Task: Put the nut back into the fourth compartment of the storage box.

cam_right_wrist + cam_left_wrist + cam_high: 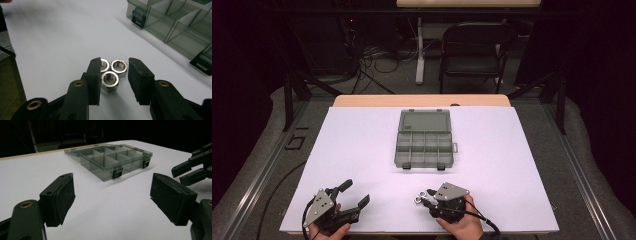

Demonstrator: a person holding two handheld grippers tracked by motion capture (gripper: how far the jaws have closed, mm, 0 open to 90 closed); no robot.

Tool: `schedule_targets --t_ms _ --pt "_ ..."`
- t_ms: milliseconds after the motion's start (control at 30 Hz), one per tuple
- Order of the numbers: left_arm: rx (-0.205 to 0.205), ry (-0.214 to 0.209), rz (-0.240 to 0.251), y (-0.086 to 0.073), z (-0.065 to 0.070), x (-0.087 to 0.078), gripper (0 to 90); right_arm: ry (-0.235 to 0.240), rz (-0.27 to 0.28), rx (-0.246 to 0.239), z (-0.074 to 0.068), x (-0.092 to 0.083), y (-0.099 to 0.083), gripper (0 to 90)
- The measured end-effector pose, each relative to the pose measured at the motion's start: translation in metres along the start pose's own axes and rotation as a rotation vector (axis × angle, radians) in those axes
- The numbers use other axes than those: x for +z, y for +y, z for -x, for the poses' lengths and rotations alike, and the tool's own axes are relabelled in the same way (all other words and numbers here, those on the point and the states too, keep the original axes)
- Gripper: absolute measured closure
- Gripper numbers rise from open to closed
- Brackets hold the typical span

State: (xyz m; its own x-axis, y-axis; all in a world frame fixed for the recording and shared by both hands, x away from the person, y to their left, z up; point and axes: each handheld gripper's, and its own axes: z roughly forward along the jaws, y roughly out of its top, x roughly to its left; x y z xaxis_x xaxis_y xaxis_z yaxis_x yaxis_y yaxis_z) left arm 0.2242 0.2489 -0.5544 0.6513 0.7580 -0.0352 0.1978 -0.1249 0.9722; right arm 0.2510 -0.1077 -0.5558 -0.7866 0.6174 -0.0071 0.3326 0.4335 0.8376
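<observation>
Shiny metal nuts (113,72), translucent smoky plastic box (424,139), matt white tabletop (362,150)

Left gripper (354,194): black, grey three-cornered plate, brass-ringed holes behind flat-padded jaws. Right gripper (422,196): same black build, grey plate, black cable trailing. Hands bare.

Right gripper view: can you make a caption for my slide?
Right gripper open around three steel hex nuts beside an organizer box.

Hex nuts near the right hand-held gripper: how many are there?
3, clustered on the table between its jaws: one nut at far left, one at far right, one nearest. None seems hidden.
</observation>
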Motion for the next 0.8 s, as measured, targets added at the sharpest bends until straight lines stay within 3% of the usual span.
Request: schedule_targets --t_ms 333,467,633,800 --pt "-0.007 -0.011 -0.007 0.0 0.0 0.001 19.9 -0.022 -0.056 0.042 -0.002 0.008 -0.001 63.3" --pt "-0.007 -0.011 -0.007 -0.001 0.0 0.001 19.9 -0.018 -0.04 0.063 -0.003 0.011 -0.002 64.9" --pt "-0.01 -0.012 -0.007 -0.001 0.0 0.001 19.9 -0.013 -0.081 0.061 -0.006 0.013 -0.002 67.1" --pt "-0.005 -0.011 -0.007 0.0 0.0 0.001 19.9 -0.023 -0.089 0.063 -0.007 0.015 -0.002 68.1"
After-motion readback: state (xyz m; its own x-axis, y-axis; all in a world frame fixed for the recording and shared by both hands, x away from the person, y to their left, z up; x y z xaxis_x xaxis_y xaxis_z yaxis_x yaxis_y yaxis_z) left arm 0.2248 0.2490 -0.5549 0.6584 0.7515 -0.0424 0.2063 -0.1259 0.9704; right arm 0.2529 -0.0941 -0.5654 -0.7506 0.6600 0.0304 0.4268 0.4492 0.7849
